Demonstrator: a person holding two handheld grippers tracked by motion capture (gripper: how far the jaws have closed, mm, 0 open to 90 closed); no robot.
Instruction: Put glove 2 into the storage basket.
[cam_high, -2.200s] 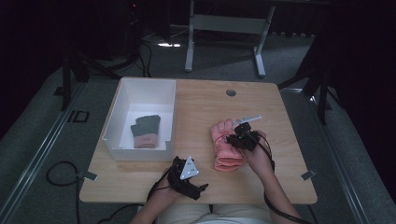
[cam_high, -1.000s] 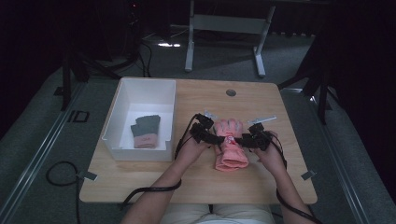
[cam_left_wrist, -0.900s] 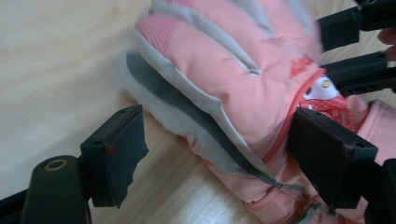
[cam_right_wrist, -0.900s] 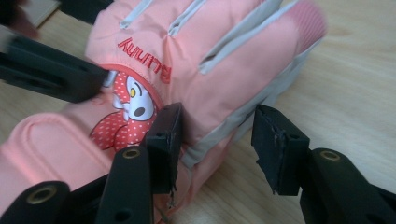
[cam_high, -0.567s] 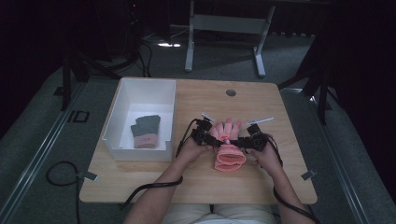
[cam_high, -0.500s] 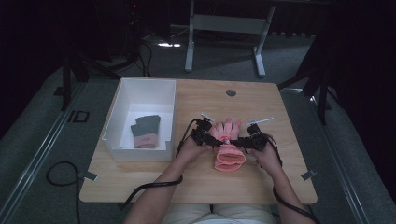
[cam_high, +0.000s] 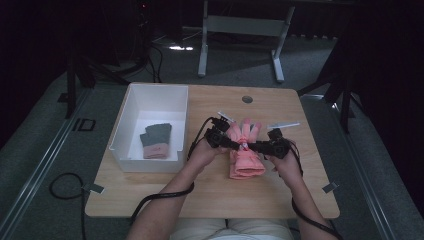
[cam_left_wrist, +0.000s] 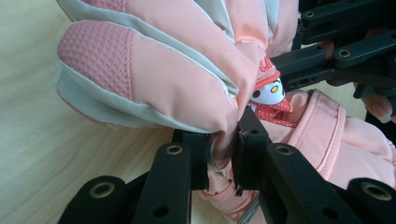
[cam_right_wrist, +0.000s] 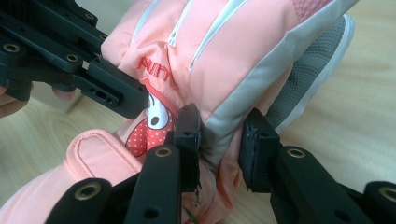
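Just right of the table's centre lies a pink padded ski glove (cam_high: 246, 155), fingers toward twelve o'clock and cuff toward six, with a second pink glove under it. Its back carries a small cartoon patch and red lettering. The left gripper (cam_high: 235, 145) comes in from nine o'clock and pinches the glove's left edge at mid-length; in the left gripper view (cam_left_wrist: 223, 151) its jaws have just been closing and now clamp a fold of pink fabric tightly. The right gripper (cam_high: 253, 146) comes in from three o'clock, tips nearly meeting the left one's; in the right gripper view (cam_right_wrist: 219, 140) its jaws have just been closing too, and now hold a thicker fold of grey trim and pink fabric on the opposite edge. At nine o'clock from the glove, well apart, a white bin (cam_high: 123, 131) stands on the wooden table (cam_high: 200, 195), with a grey-and-pink knit glove (cam_high: 154, 140) lying flat inside. At twelve o'clock, near the far edge, is a round cable hole (cam_high: 247, 99).
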